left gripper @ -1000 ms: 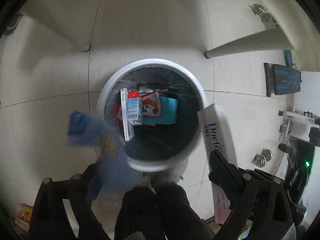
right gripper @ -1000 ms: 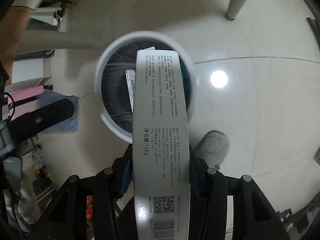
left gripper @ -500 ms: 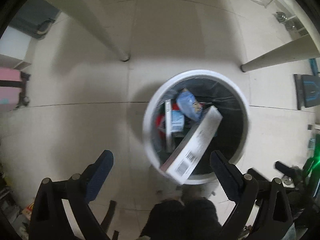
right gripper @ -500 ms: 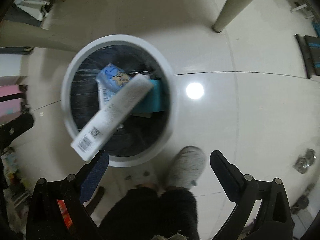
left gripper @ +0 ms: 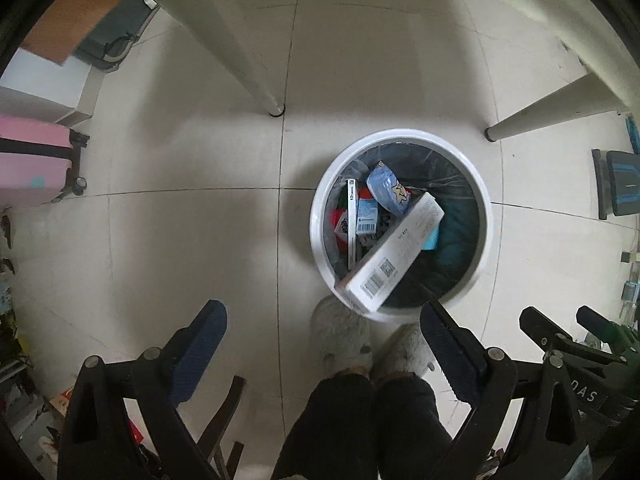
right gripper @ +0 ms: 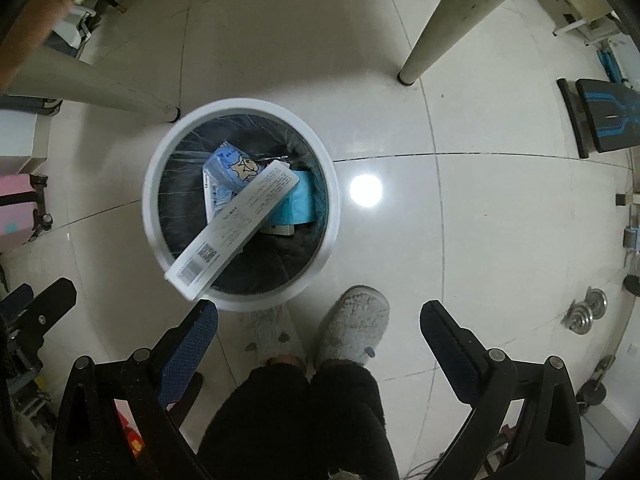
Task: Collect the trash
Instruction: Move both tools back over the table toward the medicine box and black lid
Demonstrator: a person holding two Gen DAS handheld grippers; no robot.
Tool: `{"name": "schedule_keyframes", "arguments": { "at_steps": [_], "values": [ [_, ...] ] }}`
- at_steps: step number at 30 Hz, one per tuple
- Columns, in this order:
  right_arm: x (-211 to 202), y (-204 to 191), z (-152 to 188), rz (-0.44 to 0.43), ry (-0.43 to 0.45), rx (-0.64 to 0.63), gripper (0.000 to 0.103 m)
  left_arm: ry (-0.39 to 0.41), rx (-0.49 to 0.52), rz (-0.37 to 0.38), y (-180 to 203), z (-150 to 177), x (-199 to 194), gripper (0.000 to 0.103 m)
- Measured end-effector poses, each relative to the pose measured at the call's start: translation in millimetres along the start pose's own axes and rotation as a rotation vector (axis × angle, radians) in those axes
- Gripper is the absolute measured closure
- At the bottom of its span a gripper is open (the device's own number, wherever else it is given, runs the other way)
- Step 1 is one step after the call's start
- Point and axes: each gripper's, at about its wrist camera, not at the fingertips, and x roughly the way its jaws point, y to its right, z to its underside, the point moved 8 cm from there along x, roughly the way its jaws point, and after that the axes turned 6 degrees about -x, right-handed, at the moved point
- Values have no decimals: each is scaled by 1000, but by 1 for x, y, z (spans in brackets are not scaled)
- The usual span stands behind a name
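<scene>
Left wrist view: the left gripper (left gripper: 322, 326) hangs spread and empty above the floor; a long white box (left gripper: 394, 256) leans in the bin (left gripper: 482, 248).

Right wrist view: the right gripper (right gripper: 318, 322) gapes, holding nothing; the box (right gripper: 236, 226) pokes over the bin (right gripper: 330, 224) rim.

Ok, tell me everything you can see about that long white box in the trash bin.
The long white box is a slim cardboard carton printed with small text, a barcode and a QR code near its lower end. It lies tilted across the white bin, its barcode end propped on the near rim and jutting slightly over it, its far end resting on the blue packet and other trash. Nothing grips it.
</scene>
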Motion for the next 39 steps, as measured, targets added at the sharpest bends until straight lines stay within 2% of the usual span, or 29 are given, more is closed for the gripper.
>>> {"name": "schedule_keyframes", "arguments": {
  "at_steps": [6,13,18,21,24,27,29,34,36,39],
  "values": [
    [-67,-3,17,11,17,1,1,7,-10,13,-5,14,-50,4],
    [-160,-11,39,5,42,-6,1,29,-13,45,-9,30,-135,4],
    [-247,-18,53,-41,72,4,1,85,-6,47,-18,33,-211,4],
    [-297,-19,50,-83,107,16,1,154,-7,68,-21,23,-260,4],
    [-356,-14,29,-118,171,42,1,249,-11,68,-18,-1,-310,4],
    [-408,-2,-2,-140,229,82,1,350,-13,61,-10,-36,-355,4],
    [-435,8,-25,-152,263,106,1,404,-10,73,-1,-65,-382,0],
    [-499,52,-106,-137,345,155,1,478,-21,84,29,-140,-429,0],
    [-519,74,-150,-142,368,168,1,493,-30,77,41,-170,-441,0],
    [-537,106,-214,-131,397,180,1,491,-53,52,72,-237,-455,0]
  ]
}}
